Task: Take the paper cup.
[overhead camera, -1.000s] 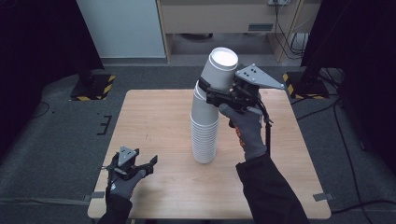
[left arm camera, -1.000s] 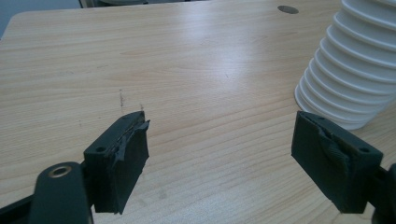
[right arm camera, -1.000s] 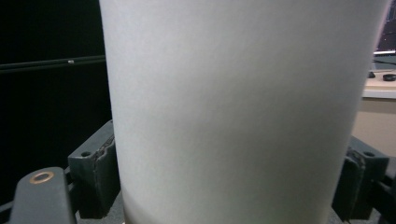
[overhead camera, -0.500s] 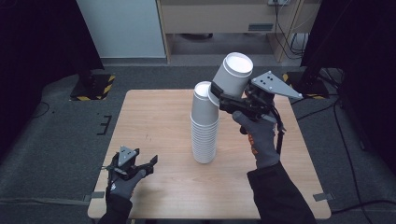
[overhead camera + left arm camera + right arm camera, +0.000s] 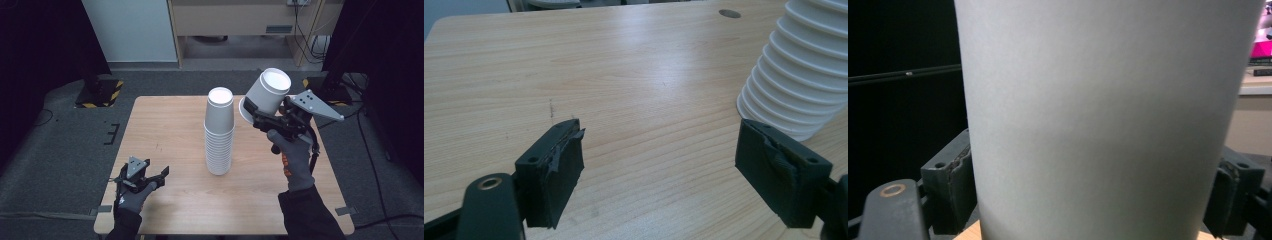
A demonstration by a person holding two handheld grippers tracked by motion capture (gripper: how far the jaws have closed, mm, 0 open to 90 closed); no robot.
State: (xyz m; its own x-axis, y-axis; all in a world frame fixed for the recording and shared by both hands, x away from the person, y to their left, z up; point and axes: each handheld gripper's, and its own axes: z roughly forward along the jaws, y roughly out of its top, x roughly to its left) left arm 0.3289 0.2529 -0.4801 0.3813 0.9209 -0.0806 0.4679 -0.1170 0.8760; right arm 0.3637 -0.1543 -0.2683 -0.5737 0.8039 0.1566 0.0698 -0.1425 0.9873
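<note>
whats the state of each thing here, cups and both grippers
single white paper cup: lifted off the table, tilted, base up, clamped in the right gripper
tall stack of white paper cups: upside down, standing on the wooden table
right gripper: shut on the cup
left gripper: open, empty, low over the table

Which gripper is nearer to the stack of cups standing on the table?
Right. The right gripper holds a single cup in the air just beside the top of the stack. The left gripper rests open near the table's front left, farther off.
</note>
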